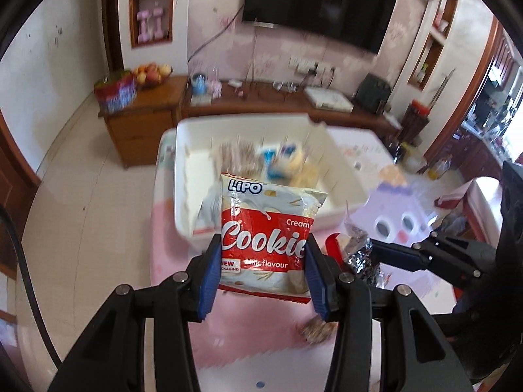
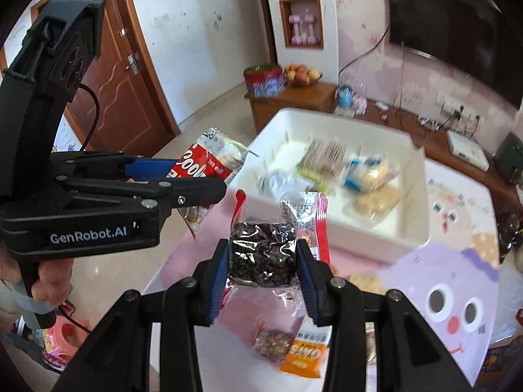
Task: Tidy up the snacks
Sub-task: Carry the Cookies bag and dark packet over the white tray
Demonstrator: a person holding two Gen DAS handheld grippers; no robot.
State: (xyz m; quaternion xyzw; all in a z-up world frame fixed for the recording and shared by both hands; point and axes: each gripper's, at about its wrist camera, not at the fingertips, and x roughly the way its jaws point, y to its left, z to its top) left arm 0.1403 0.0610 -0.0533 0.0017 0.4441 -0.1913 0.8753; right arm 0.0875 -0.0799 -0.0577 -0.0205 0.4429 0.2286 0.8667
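My left gripper [image 1: 261, 274] is shut on a red and white Lipo cookie packet [image 1: 266, 238] and holds it above the pink table, just short of the white bin [image 1: 183, 176]. It also shows in the right wrist view [image 2: 202, 179] with the cookie packet [image 2: 209, 160]. My right gripper [image 2: 261, 277] is shut on a dark snack packet with clear and red edges [image 2: 261, 251], held above the table in front of the white bin [image 2: 421, 202]. The bin holds several snack packets [image 2: 359, 170]. The right gripper also shows in the left wrist view [image 1: 369, 251].
Loose snacks lie on the table near me: a brown nut bar [image 2: 273, 343] and an orange oats packet [image 2: 305, 356]. The tablecloth has a purple cartoon face [image 2: 454, 307]. A wooden TV cabinet [image 1: 143, 121] with a fruit bowl [image 1: 152, 73] stands behind the table.
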